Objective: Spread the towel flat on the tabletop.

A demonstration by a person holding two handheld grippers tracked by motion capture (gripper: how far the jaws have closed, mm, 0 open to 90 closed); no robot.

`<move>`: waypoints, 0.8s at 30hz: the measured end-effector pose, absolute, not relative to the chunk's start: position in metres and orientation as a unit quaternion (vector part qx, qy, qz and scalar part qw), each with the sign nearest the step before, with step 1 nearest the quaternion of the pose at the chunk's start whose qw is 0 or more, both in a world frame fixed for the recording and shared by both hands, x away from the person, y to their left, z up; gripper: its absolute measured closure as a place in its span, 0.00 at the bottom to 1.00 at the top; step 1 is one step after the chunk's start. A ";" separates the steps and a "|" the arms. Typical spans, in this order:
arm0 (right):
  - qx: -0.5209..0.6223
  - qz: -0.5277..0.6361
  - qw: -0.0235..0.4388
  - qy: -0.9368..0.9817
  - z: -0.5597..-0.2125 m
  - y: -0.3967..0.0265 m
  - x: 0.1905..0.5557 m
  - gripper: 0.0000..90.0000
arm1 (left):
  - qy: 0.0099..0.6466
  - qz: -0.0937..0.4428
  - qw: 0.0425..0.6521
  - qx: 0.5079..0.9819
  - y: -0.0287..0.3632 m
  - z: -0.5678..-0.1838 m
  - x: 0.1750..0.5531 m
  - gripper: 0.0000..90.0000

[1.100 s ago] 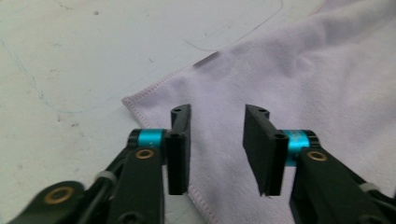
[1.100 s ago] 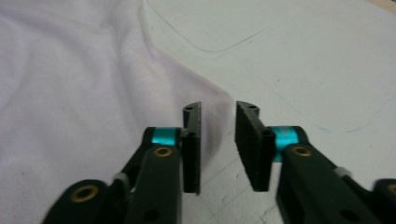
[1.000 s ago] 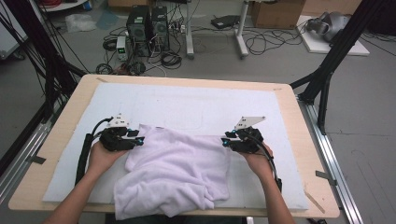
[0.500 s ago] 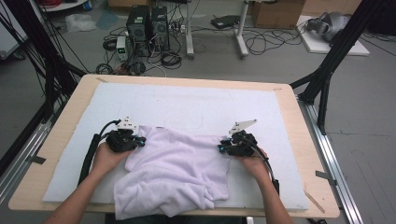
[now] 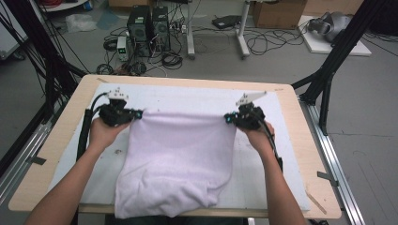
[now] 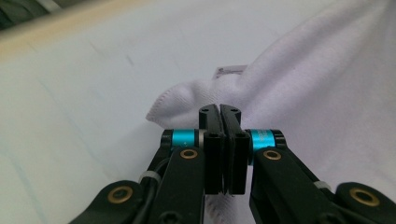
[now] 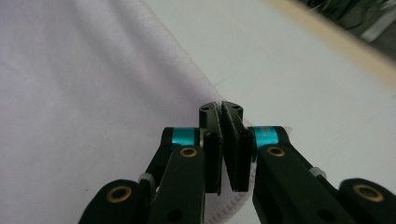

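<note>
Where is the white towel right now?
In the high view the white towel lies in the middle of the white mat, its far edge stretched between the left gripper and the right gripper, its near end bunched at the table's front edge.

I'm seeing a pale lilac-white towel (image 5: 180, 159) lying on a white mat (image 5: 197, 96) over a light wooden table (image 5: 58, 126) (black grippers (image 6: 219, 109) showing turquoise rings).
</note>
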State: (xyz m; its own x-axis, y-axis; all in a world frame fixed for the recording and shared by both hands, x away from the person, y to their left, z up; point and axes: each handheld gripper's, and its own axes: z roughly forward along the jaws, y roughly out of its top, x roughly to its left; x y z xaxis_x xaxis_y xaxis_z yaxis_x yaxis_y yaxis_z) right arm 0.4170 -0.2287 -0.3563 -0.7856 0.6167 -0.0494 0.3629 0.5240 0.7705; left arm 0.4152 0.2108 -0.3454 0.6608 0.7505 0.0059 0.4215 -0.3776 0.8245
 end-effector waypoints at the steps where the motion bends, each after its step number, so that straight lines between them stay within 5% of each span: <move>1: 0.290 0.398 0.173 0.853 -0.347 -0.229 0.427 0.94 | 0.363 0.217 0.426 0.800 0.208 -0.339 0.423 0.97; 2: 0.303 0.400 0.191 0.844 -0.340 -0.229 0.435 0.84 | 0.369 0.242 0.421 0.792 0.206 -0.337 0.432 0.96; 3: 0.325 0.401 0.206 0.832 -0.336 -0.230 0.446 0.74 | 0.380 0.244 0.423 0.786 0.206 -0.338 0.438 0.84; 4: 0.335 0.404 0.199 0.828 -0.336 -0.232 0.451 0.70 | 0.395 0.225 0.421 0.785 0.207 -0.342 0.445 0.72; 8: 0.354 0.411 0.165 0.824 -0.356 -0.234 0.453 0.65 | 0.400 0.183 0.390 0.809 0.211 -0.369 0.446 0.59; 24: 0.275 0.412 0.070 0.866 -0.403 -0.213 0.357 0.53 | 0.340 0.139 0.415 0.832 0.232 -0.407 0.354 0.50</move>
